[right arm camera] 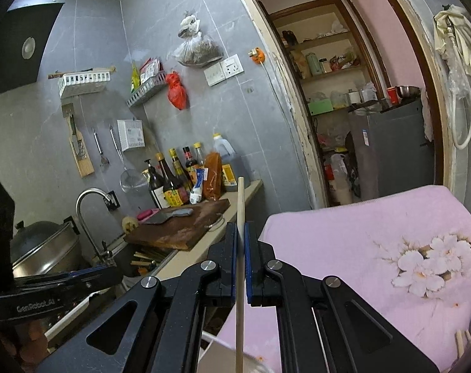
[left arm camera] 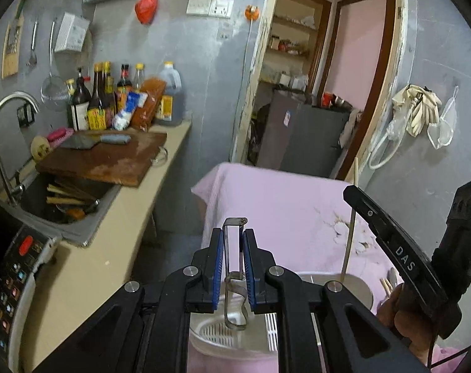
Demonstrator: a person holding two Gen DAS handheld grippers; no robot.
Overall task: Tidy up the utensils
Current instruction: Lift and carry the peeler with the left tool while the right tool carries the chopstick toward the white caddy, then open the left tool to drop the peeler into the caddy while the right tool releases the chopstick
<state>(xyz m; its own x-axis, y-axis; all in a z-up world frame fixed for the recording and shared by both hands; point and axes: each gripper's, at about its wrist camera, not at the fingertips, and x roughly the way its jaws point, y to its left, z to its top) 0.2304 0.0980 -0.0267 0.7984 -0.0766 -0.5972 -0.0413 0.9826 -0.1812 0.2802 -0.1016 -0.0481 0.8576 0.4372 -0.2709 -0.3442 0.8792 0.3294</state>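
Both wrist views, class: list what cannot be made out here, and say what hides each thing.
- Left wrist view: the white slotted basket is mostly hidden by the left gripper, which holds a metal peeler.
- Right wrist view: the lower end of the chopstick in the right gripper is cut off by the bottom edge.
- Left wrist view: the utensils in the sink are too dark to identify.

free: pink cloth | blocked: white basket below left jaws

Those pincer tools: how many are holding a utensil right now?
2. The left gripper clamps a metal peeler above a white basket; the right gripper pinches a wooden chopstick.
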